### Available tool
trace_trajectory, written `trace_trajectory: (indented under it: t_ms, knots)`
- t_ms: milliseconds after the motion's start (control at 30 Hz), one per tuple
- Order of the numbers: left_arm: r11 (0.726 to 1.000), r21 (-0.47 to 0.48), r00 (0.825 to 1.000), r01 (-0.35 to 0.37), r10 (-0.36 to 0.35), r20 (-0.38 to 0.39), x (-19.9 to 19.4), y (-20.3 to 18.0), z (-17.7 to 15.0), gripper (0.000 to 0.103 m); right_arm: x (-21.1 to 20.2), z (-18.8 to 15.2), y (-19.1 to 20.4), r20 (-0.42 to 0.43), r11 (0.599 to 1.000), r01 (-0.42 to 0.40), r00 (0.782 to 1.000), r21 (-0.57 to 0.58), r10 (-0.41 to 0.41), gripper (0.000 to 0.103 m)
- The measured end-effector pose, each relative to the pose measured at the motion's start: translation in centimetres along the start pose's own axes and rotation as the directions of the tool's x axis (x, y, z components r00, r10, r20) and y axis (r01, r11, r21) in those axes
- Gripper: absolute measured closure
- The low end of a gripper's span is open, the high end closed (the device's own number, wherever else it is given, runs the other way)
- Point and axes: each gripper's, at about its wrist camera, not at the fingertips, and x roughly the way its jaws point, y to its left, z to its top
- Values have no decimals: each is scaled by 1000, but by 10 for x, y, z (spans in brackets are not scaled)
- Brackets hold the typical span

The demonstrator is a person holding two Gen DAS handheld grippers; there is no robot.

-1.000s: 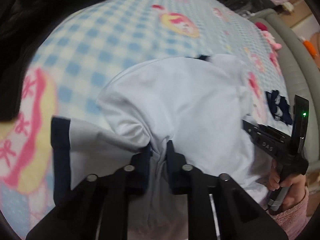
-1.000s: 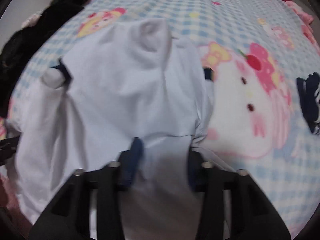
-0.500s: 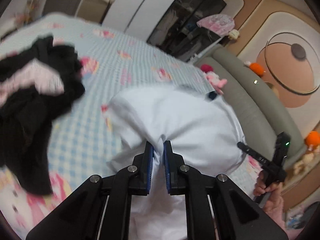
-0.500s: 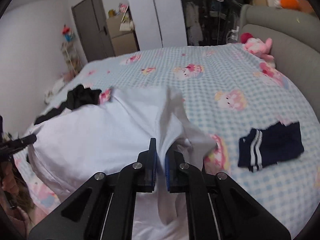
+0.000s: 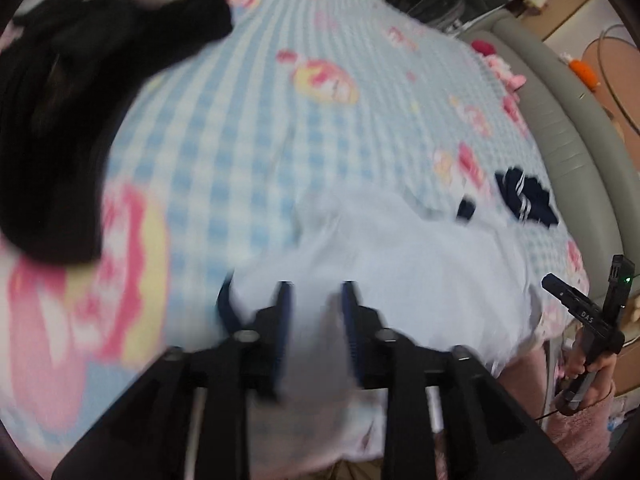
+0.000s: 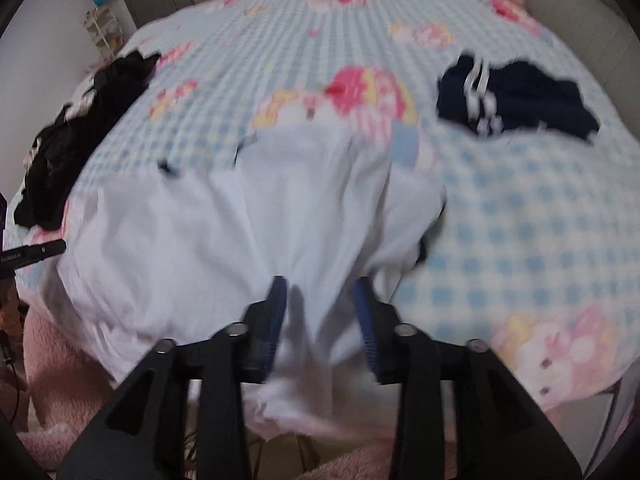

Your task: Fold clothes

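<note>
- Your left tool [image 5: 316,304] stands wide, its blue pads apart with white cloth between them but not pinched.
- Your right tool [image 6: 322,300] is likewise wide over the same cloth.
- The white shirt [image 6: 248,216] lies spread at the near edge of the checked bed [image 6: 520,208], its hem drooping over the side.
- A navy striped garment [image 6: 520,96] lies apart; a black clothes pile [image 5: 60,100] sits far left.

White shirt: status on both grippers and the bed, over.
Left gripper open, right gripper open, both over the white shirt spread on the bed. Black clothes pile and navy shorts lie clear of it.
</note>
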Motion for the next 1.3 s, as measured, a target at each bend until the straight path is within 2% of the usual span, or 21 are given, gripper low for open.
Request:
trace_trajectory:
  t_ms: [33,67,167,267,367,433,467,500,567,667,767,833,900,967,1033,1067,1100,1133,1200,1267,1300]
  knots:
    - [1000,5,1000,9,-9,10,6,-5,11,54,-1,13,-2,22,1000,8,1000,-5,-7,49]
    - [1000,10,1000,19,-19,20,12,-10,23,51,-1,23,0,38,1000,15,999,-13,-15,47]
    - [997,59,999,-39,39,9,44,-24,48,50,23,59,2,36,1000,8,999,-27,-7,44]
    - [992,91,993,-90,97,-69,76,-25,55,40,65,79,2,-21,998,45,999,-45,-46,42]
    - [991,102,980,-81,98,-173,105,-24,52,37,101,84,-2,-73,995,81,994,-62,-85,21]
    - [988,143,979,-60,86,-183,105,-34,40,43,123,86,-9,-128,996,75,988,-54,-81,20]
    - [985,164,979,-49,80,-188,105,-39,33,74,131,83,-11,-157,998,41,986,-44,-47,23]
    - [982,184,978,-38,74,-193,104,-44,27,87,136,80,-11,-183,999,2,983,-32,-8,46]
    - [976,211,980,-54,92,-178,97,-53,27,91,128,78,-2,-167,998,-38,986,-55,28,90]
    - [967,249,990,-58,87,-107,62,-69,60,92,105,86,13,-113,993,-71,992,-96,60,97]
    - [961,272,997,-49,31,70,-12,-99,129,92,33,141,14,69,994,-63,995,-89,69,98]
    - [954,298,979,-44,-18,202,-77,-130,174,92,-18,180,14,195,995,-58,978,-82,73,98]
    - [943,329,943,-44,-70,326,-142,-160,210,92,-80,221,16,341,995,-56,936,-80,80,98]
    - [926,365,875,-100,-93,475,-212,-193,229,92,-149,255,22,488,996,-50,869,-72,79,98]
    - [918,377,833,-122,-112,542,-256,-204,231,92,-211,274,30,618,998,-20,784,-67,57,98]
    - [914,383,810,-133,-122,573,-278,-209,232,92,-219,269,32,635,998,-16,771,-68,55,98]
    - [911,387,786,-144,-132,603,-300,-215,233,92,-216,258,35,633,997,-17,772,-69,57,98]
    - [904,397,776,-159,-135,616,-308,-218,227,92,-214,247,37,631,997,-18,774,-71,59,98]
    - [886,427,779,-179,-138,612,-301,-217,205,92,-209,225,41,626,997,-20,777,-75,63,98]
    - [877,445,812,-179,-123,570,-277,-200,175,92,-204,202,46,622,997,-22,780,-79,67,98]
    - [876,445,840,-186,-94,535,-254,-186,159,92,-202,191,48,620,996,-23,782,-81,69,98]
